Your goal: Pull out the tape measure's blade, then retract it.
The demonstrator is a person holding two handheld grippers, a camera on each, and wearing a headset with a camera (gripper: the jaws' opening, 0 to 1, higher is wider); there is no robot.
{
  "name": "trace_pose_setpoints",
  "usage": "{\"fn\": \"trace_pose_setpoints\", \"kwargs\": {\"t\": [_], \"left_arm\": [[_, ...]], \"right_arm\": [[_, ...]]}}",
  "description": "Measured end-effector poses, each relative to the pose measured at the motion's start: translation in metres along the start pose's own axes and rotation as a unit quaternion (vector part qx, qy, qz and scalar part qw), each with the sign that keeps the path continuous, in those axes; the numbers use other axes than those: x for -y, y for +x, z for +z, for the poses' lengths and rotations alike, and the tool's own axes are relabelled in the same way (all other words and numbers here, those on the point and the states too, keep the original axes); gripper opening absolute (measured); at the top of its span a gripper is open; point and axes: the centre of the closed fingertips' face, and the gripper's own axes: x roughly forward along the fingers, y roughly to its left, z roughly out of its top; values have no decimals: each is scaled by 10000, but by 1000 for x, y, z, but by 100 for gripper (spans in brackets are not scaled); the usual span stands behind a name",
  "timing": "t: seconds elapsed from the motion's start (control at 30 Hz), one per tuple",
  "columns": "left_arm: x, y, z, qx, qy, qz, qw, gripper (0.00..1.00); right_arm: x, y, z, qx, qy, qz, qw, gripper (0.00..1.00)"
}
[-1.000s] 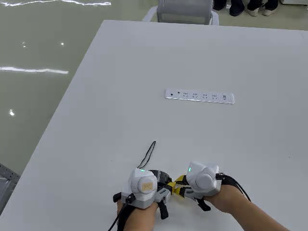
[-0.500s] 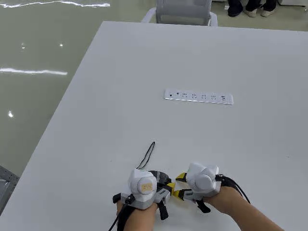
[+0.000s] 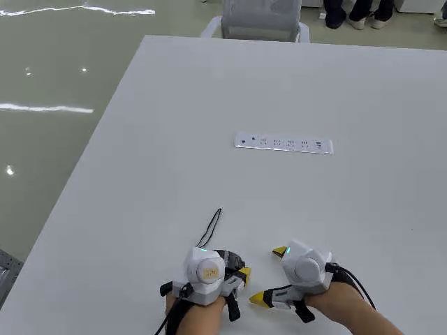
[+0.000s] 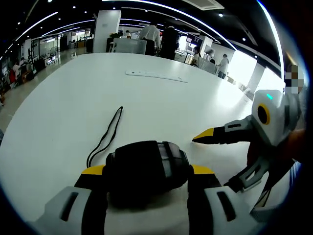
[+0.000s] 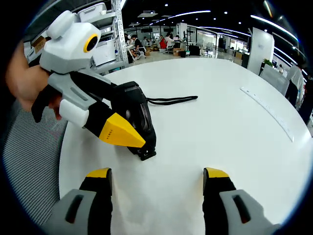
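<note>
Jaws of the left gripper [image 4: 147,175] are clamping the black, rounded tape measure [image 5: 133,113] from both sides, holding it near the near edge of the white table [image 3: 174,125]. Its thin black wrist strap [image 3: 211,227] is lying on the table, trailing from the tape measure toward the far side. Just right of the tape measure, the right gripper [image 5: 156,174] is pointing its yellow-tipped jaws leftward at it; they are standing wide apart, gripping nothing and touching nothing. Farther away and to the right, a long white power strip [image 3: 283,144] is lying flat, well apart from both grippers.
</note>
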Motion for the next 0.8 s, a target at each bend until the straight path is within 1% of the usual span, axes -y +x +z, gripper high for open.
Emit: {"fn": "trace_pose_setpoints", "kwargs": {"t": [0.1,0.2,0.27,0.3,0.33,0.37,0.4,0.43,0.5,0.57,0.6,0.63,0.67,0.7,0.73,0.8], "left_arm": [[1,0,0,14,-16,-25,10000,64],[2,-1,0,4,47,-99,9999,64],[2,-2,3,51,101,-148,9998,64],[2,-3,5,100,94,-167,9998,66],[4,-4,10,182,108,-233,9995,69],[5,-5,13,212,118,-289,9993,72],[5,-7,17,260,122,-320,9991,73],[5,-9,21,342,185,-331,9987,73],[5,-11,28,472,331,-399,9975,78],[5,-11,28,444,369,-539,9969,86],[3,-12,27,411,384,-573,9968,89],[1,-13,27,434,423,-589,9964,93],[-5,-15,29,484,424,-610,9961,97],[-10,-17,30,506,411,-633,9959,99],[-18,-20,30,539,456,-681,9952,99],[-27,-25,30,590,600,-793,9933,99]], "right_arm": [[2,-2,-1,11,8,-54,10000,78],[3,-7,-1,49,75,-104,9999,78],[3,-8,-2,54,83,-131,9999,78],[3,-9,-2,54,86,-140,9998,78],[3,-11,-2,58,99,-160,9998,79],[4,-12,-2,61,107,-174,9998,79],[4,-13,-3,70,131,-202,9997,80],[6,-14,-3,78,143,-226,9996,80],[10,-17,-4,101,185,-326,9992,82],[14,-20,-4,156,235,-440,9986,85],[15,-22,-4,183,273,-474,9983,87],[16,-24,-4,204,316,-501,9980,89],[17,-26,-3,270,480,-528,9971,93],[16,-28,-3,318,618,-502,9963,97],[17,-32,-4,338,635,-524,9960,100],[18,-37,-4,412,637,-552,9956,100]]}}
